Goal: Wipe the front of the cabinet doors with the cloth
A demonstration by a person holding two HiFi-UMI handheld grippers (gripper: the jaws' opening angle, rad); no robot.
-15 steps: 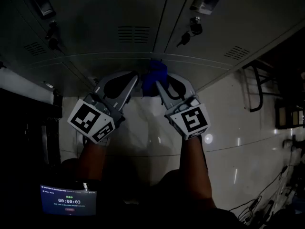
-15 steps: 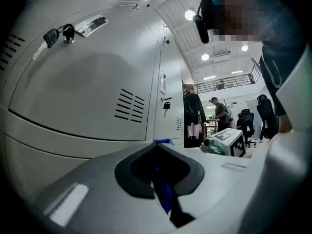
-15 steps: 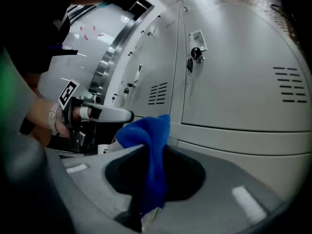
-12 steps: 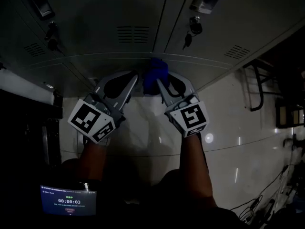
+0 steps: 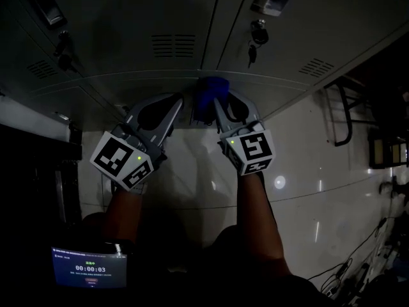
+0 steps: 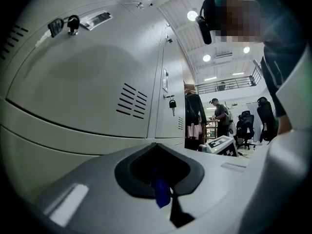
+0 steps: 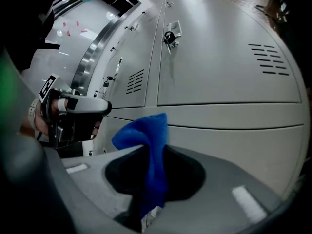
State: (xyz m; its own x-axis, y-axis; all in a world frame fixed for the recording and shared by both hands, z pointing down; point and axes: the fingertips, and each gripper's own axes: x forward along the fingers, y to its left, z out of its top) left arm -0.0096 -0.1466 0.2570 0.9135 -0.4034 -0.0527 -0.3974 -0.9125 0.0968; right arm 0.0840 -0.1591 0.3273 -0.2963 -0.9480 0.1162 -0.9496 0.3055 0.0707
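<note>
The left gripper (image 5: pixel 179 102) hangs low before the pale grey metal cabinet doors (image 5: pixel 128 18), near their bottom edge. Its jaws are clenched together, and I cannot tell what the small blue sliver (image 6: pixel 160 193) at their seam is. Further right along the doors, the right gripper (image 7: pixel 150 179) is clamped on the bright blue soft cloth (image 7: pixel 144 130). The cloth's bunched top pokes up close to the doors, though contact cannot be told. Higher on the doors, a dark key (image 5: pixel 250 53) dangles from a lock (image 5: pixel 257 32).

Head looks down, others apparently near cabinet (image 7: pixel 219 57)
</note>
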